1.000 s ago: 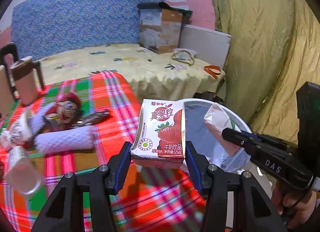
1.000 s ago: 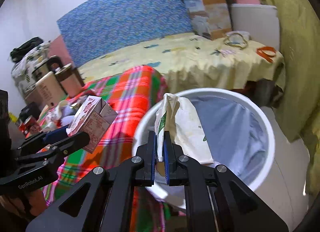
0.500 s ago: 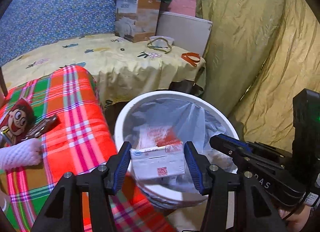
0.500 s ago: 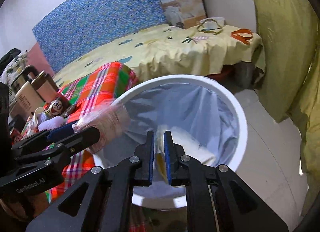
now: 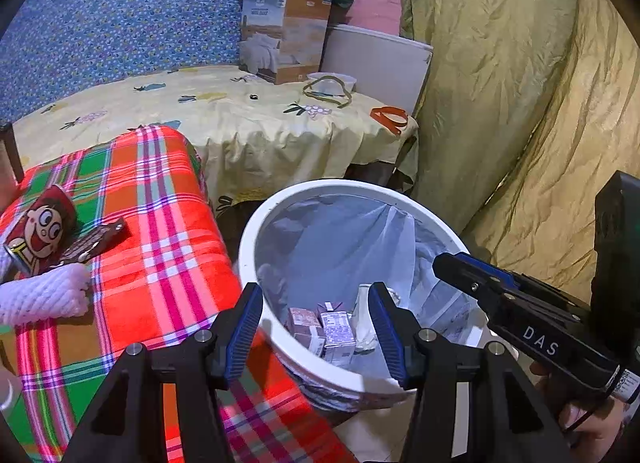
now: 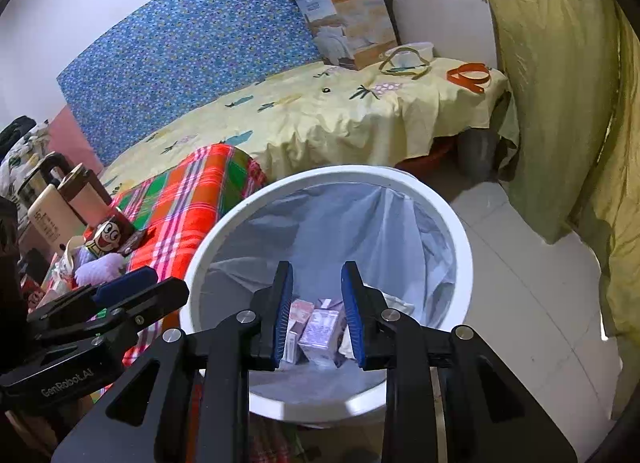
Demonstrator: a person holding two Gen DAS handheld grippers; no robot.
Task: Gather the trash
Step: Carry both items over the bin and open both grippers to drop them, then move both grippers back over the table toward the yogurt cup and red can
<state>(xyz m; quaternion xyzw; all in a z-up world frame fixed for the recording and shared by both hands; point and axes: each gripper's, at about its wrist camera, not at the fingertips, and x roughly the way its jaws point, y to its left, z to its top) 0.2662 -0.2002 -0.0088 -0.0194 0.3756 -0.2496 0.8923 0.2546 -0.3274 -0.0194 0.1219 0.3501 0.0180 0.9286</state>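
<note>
A white trash bin (image 5: 256, 223) with a clear liner stands beside the plaid table; it also shows in the right wrist view (image 6: 460, 231). Drink cartons (image 5: 332, 329) and a white wrapper (image 5: 366, 327) lie at its bottom; the cartons show in the right wrist view (image 6: 320, 327) too. My left gripper (image 5: 316, 327) is open and empty over the bin's near rim. My right gripper (image 6: 316, 315) is open and empty above the bin. More trash lies on the plaid cloth: a cartoon can (image 5: 38, 227), a dark wrapper (image 5: 96, 241) and a white foam net (image 5: 40, 297).
The plaid-covered table (image 5: 160, 263) is left of the bin. A bed with a yellow sheet (image 5: 240, 111) lies behind, holding a cardboard box (image 5: 284, 43) and an orange strap (image 5: 390, 117). A green-yellow curtain (image 5: 520, 103) hangs at the right. Bottles (image 6: 60, 203) stand far left.
Both grippers have opened. The strawberry milk carton left my left gripper and the white wrapper left my right gripper; both now lie in the bin.
</note>
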